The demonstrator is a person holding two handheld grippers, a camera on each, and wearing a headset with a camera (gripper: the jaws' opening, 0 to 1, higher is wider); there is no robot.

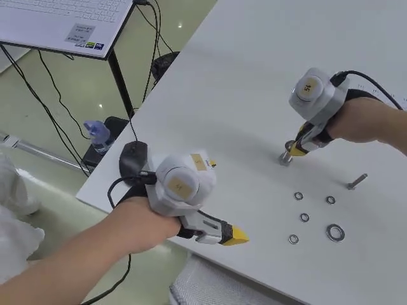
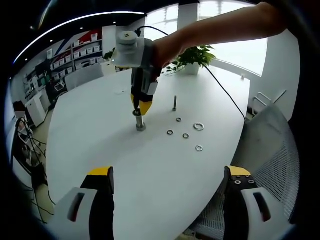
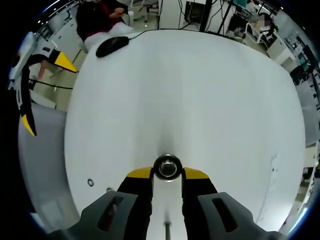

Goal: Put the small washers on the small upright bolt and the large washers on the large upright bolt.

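My right gripper is clenched on a metal ring that I take for a large washer. The yellow tips press it from both sides. The ring sits level at the top of the large bolt, which stands upright on the white table. I cannot tell whether the ring is already over the shaft.

My left gripper is released, jaws spread wide, grasping nothing and touching nothing. It hangs above the table close to the near edge, aimed at the bolts.

The small bolt stands apart from the large one, on its far side as the left gripper view has it. Four small washers lie loose on the table between the two bolts and the near edge, none touching another. A second large washer lies flat at the outer end of that scatter, close to the table's edge.

Beyond the right gripper the table runs wide and bare. On the near side the edge falls away just below the washers, with a mesh chair tucked under it. A black mouse sits at the table's corner beside my left hand, and a laptop rests on a separate stand well off to the left.
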